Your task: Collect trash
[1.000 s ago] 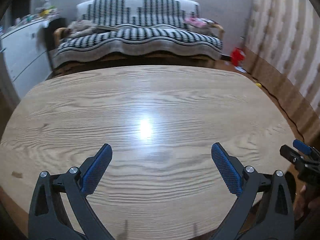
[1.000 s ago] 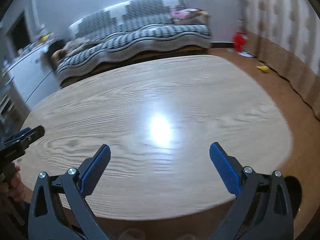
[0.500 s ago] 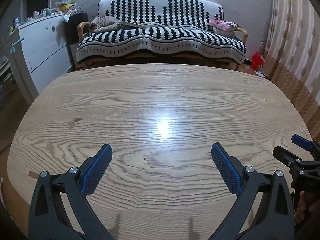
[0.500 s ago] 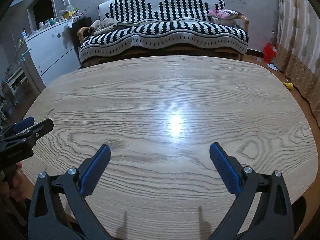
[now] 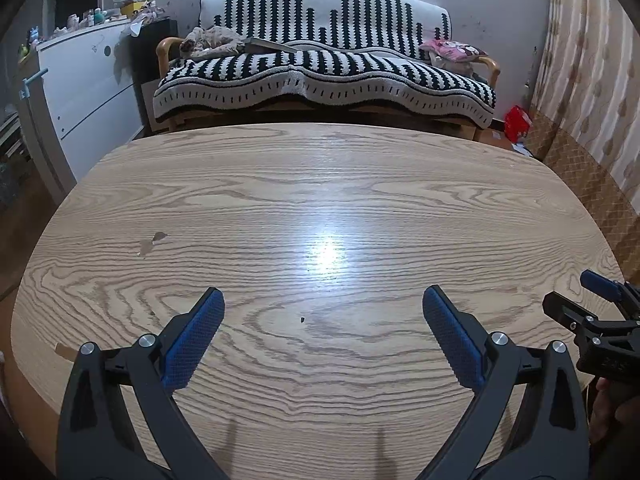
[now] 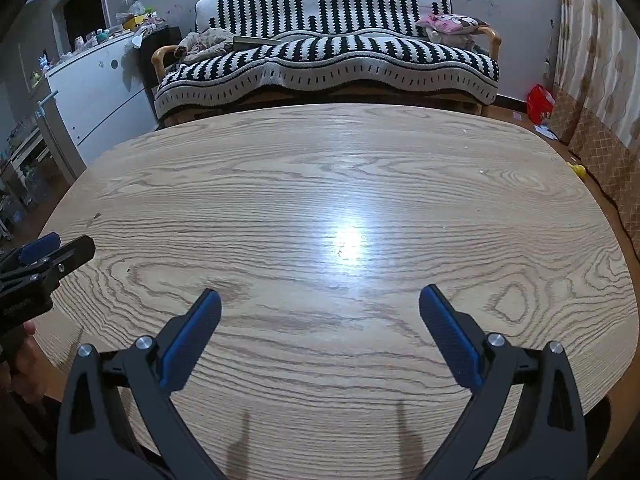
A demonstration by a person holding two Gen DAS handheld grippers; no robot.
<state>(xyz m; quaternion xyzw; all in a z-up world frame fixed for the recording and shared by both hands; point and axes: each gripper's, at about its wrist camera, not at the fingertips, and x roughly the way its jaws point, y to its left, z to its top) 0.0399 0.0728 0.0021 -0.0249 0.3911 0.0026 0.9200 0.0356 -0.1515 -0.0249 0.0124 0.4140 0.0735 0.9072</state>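
Since a second ago both cameras have swung from a blurred, tilted sweep to a level, steady look across the oval light-oak wood-grain table (image 5: 320,200), and more of the room's left side has come into sight.

Left wrist view: the left tongs (image 5: 323,306), black arms with blue ribbed pads (image 5: 192,338), stand wide apart with nothing between them, hovering above the near part of the table. A tiny dark speck (image 5: 302,319) lies on the wood between the pads, and a small dark stain (image 5: 154,240) sits further off to the left; whether either is trash I cannot tell. A bright glare spot marks the middle of the table. At the right edge the right tongs (image 5: 580,296) poke in from the side, a hand (image 5: 612,408) below them; from here their spread cannot be judged. Beyond the table stands a black-and-white striped sofa (image 5: 324,64) with a pink cushion (image 5: 456,49) at its right end, and a white chest of drawers (image 5: 86,92) to the left.

Right wrist view: the right tongs (image 6: 320,306) are likewise spread wide and empty above the table (image 6: 340,184). The left tongs (image 6: 56,250) enter at the left edge. No clear piece of trash shows on the table. A red box (image 6: 540,104) and a small yellow object (image 6: 578,169) lie on the floor by the patterned curtain (image 6: 592,72) on the right.
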